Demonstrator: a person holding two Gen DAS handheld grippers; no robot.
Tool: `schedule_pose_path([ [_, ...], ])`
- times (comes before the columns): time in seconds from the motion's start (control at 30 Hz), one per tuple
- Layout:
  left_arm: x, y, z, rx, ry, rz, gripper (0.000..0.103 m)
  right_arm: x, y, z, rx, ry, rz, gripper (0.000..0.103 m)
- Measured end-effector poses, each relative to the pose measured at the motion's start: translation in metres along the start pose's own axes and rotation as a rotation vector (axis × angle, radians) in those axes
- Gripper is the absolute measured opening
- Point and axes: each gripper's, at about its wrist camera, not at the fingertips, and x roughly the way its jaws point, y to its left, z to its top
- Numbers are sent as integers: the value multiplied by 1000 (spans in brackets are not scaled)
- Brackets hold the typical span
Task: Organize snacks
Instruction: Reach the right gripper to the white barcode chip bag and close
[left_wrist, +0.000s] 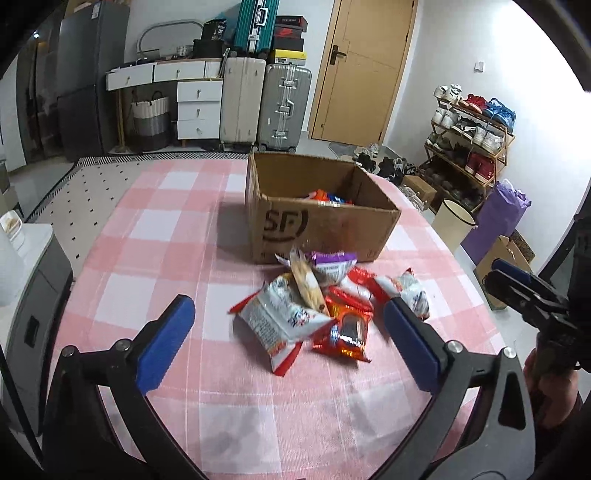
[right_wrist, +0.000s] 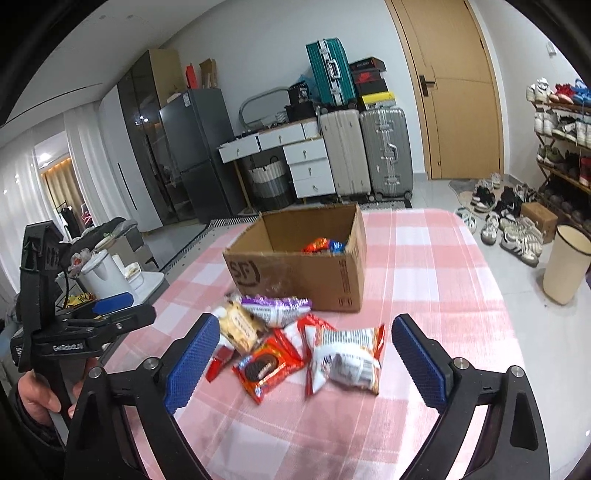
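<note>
An open cardboard box (left_wrist: 325, 229) stands on the pink checked tablecloth (left_wrist: 166, 229) and holds a few snack packets (left_wrist: 327, 196). In front of it lies a pile of snack packets: a white bag (left_wrist: 277, 325), a red cookie packet (left_wrist: 345, 334), a purple-topped packet (left_wrist: 332, 264). My left gripper (left_wrist: 290, 328) is open and empty, just short of the pile. My right gripper (right_wrist: 306, 350) is open and empty, with the red cookie packet (right_wrist: 264, 369) and a white bag (right_wrist: 347, 360) between its fingers' line of sight. The box also shows in the right wrist view (right_wrist: 299, 273).
Beyond the table stand suitcases (left_wrist: 266, 107), a white drawer unit (left_wrist: 199, 110), a fridge (left_wrist: 88, 81), a wooden door (left_wrist: 362, 70) and a shoe rack (left_wrist: 472, 144). A cream bin (right_wrist: 567, 264) stands on the floor at the right. A side cabinet (left_wrist: 26, 280) stands left.
</note>
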Motion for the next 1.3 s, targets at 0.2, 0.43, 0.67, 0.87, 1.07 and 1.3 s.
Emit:
schedule_pose_path([
  [0.2, 12, 1, -15, -6, 6, -17, 102, 19, -9, -15, 26, 54, -7, 96],
  [0.43, 37, 6, -24, -25, 55, -37, 102, 51, -25, -25, 57, 116, -10, 97],
  [0.67, 58, 15, -29, -37, 86, -43, 102, 81, -40, -31, 95, 178, 7, 97],
  [0.87, 76, 22, -32, -51, 122, -45, 102, 103, -45, -31, 111, 216, 7, 97],
  [1.07, 89, 26, -35, -45, 142, -48, 102, 120, -52, -31, 133, 239, 13, 97],
  [1.3, 101, 33, -39, -51, 166, -51, 102, 132, -53, -33, 141, 252, 23, 97],
])
